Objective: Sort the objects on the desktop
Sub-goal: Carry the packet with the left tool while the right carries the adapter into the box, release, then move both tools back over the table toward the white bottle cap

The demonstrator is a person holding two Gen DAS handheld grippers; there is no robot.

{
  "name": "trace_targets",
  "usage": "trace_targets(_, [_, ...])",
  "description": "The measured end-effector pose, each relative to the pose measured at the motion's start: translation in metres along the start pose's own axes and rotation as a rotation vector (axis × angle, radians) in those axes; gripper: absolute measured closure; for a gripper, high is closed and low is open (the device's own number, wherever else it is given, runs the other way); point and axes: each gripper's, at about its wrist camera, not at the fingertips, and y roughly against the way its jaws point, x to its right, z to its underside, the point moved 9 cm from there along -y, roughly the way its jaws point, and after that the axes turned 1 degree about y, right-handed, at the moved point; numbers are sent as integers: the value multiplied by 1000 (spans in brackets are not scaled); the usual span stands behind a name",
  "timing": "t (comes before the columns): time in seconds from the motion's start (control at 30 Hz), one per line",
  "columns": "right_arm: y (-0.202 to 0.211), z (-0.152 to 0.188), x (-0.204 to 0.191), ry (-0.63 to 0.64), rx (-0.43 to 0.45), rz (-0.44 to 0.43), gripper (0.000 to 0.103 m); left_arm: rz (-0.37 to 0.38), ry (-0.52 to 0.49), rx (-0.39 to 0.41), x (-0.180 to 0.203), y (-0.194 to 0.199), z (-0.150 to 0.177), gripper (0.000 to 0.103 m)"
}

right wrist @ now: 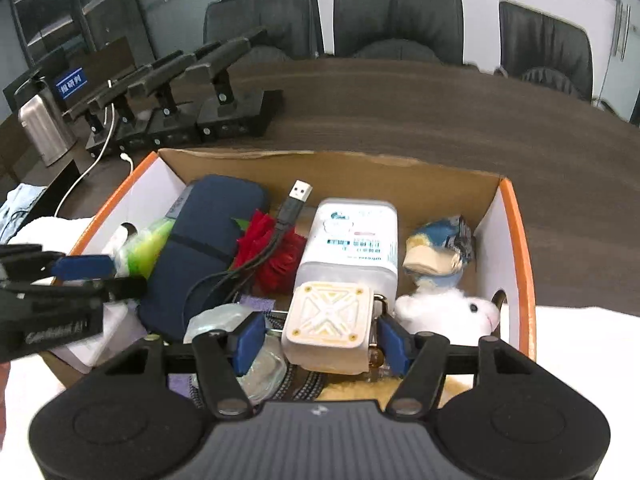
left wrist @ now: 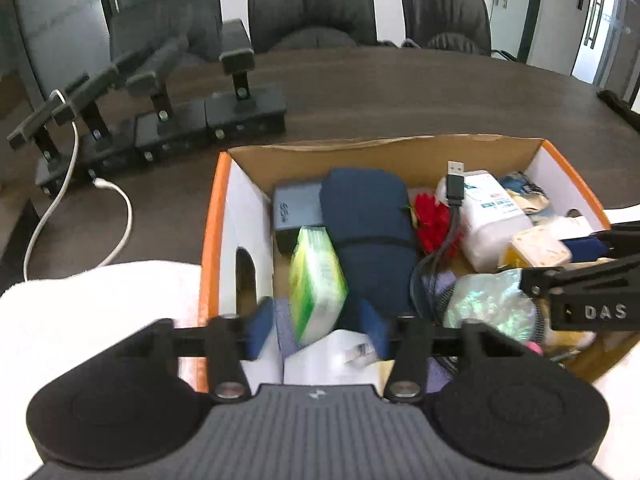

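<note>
A cardboard box with an orange rim (left wrist: 216,216) (right wrist: 516,220) is full of mixed things. My left gripper (left wrist: 317,330) (right wrist: 100,276) is open over its left part, with a green and white packet (left wrist: 318,280) lying loose between the blue pads. Beside it are a navy pouch (left wrist: 368,216) (right wrist: 208,220) and a grey block (left wrist: 296,208). My right gripper (right wrist: 321,344) (left wrist: 560,264) is open around a cream square box with an X pattern (right wrist: 326,320) (left wrist: 536,248); a gap shows at its left pad. A white bottle (right wrist: 352,240), red flower (right wrist: 276,256) and USB cable (right wrist: 298,196) lie behind.
A white plush toy (right wrist: 444,308) and a crumpled blue and cream wrapper (right wrist: 436,248) fill the box's right end. The box rests on a white cloth (left wrist: 100,304) on a dark wooden table (left wrist: 400,92). Black stands (left wrist: 224,112), a white cable (left wrist: 120,216) and chairs (left wrist: 312,8) lie beyond.
</note>
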Motion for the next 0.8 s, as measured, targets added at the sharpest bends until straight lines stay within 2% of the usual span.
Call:
trace_targets(0.1, [12,-7,8,-35,2,30,38,-20,1,40,-3,21,-6,48])
trace_targets(0.37, [76,-9,4,-62,40,19,36,-1,123,35,-1,80,-10,22])
trace_targets(0.5, [103,1,-1,-45,54,56,20,-53,173,8,3,104,5,13])
trace_targets(0.63, [119,20,-6,-6,61,82,20,-60,191,1,12,121,24,11])
trace_targets(0.73, [129,38,-11,19,78,84,20,-77,180,55,21,135,39,9])
trace_targets(0.8, [138,49,-13,34,120,93,19,-77,180,82,28,143,53,9])
